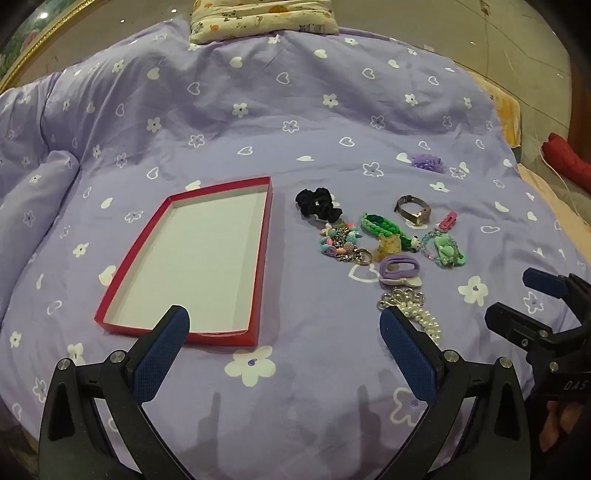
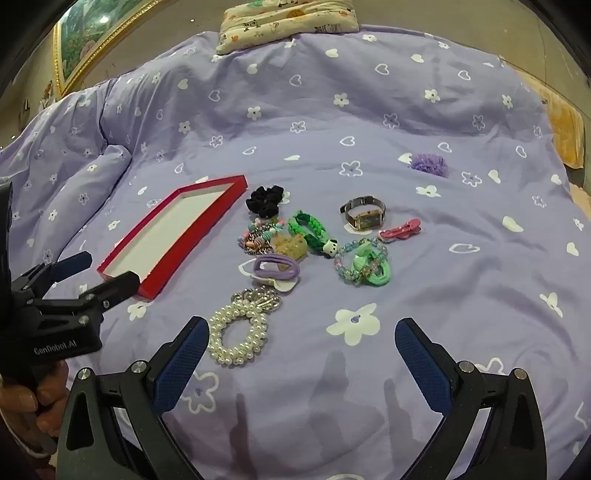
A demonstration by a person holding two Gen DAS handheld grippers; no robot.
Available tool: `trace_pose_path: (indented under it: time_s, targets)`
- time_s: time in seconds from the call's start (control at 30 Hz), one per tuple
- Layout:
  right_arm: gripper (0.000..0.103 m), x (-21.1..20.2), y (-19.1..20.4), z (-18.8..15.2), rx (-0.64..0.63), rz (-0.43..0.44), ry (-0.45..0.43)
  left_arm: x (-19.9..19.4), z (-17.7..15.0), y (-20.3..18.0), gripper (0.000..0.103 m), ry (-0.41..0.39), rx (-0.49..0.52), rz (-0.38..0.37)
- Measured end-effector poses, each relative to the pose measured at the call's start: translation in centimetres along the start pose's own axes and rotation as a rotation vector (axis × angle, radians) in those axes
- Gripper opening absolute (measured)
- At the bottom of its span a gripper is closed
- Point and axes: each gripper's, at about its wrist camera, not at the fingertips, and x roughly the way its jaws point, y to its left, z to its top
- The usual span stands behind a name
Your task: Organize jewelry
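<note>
A shallow red tray (image 1: 264, 236) (image 2: 207, 225) with a white floor lies empty on the purple bedspread. To its right lies a heap of jewelry: a black scrunchie (image 1: 317, 205) (image 2: 265, 201), a green braided band (image 1: 384, 229) (image 2: 308, 229), a wristwatch (image 1: 413, 212) (image 2: 364, 216), a pink clip (image 2: 400, 229), a purple hair tie (image 1: 400, 267) (image 2: 275, 267), a green bead bracelet (image 2: 364, 264) and a pearl bracelet (image 1: 424, 317) (image 2: 238, 332). My left gripper (image 1: 284, 328) is open and empty, near the tray's front edge. My right gripper (image 2: 301, 343) is open and empty, just right of the pearls.
A purple fabric flower (image 1: 428, 162) (image 2: 430, 164) lies apart, farther back on the bed. A patterned pillow (image 1: 262, 18) sits at the head. A framed picture (image 2: 96, 33) stands at the far left. A red cloth (image 1: 569, 162) lies beyond the bed's right edge.
</note>
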Motion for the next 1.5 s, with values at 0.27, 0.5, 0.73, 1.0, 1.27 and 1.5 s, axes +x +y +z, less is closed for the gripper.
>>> trace_pose_path:
  time_s: [0.27, 0.5, 0.73, 1.0, 1.27, 1.5]
  targets:
    - [0.102, -0.9, 0.6, 0.3, -0.006, 0.013, -0.025, -0.4, 0.2, -0.2, 0.103, -0.014, 0.003, -0.002]
    - [0.102, -1.5, 0.8, 1.0, -0.005, 0.027, -0.025, -0.7, 0.4, -0.3, 0.103, -0.023, 0.005, -0.005]
    - [0.102, -1.6, 1.0, 0.6, -0.007, 0.031, -0.039, -0.7, 0.3, -0.3, 0.103, -0.026, 0.004, -0.007]
    - [0.102, -1.8, 1.4, 0.8, -0.018, 0.038, -0.048, -0.8, 0.3, -0.3, 0.103, -0.03, 0.003, -0.005]
    - [0.102, -1.9, 1.4, 0.6, -0.016, 0.042, -0.06, -0.8, 0.4, -0.4, 0.103, -0.032, 0.002, -0.007]
    - [0.102, -2.0, 1.4, 0.6, -0.017, 0.045, -0.061, -0.9, 0.5, -0.5, 0.103, -0.033, 0.001, -0.008]
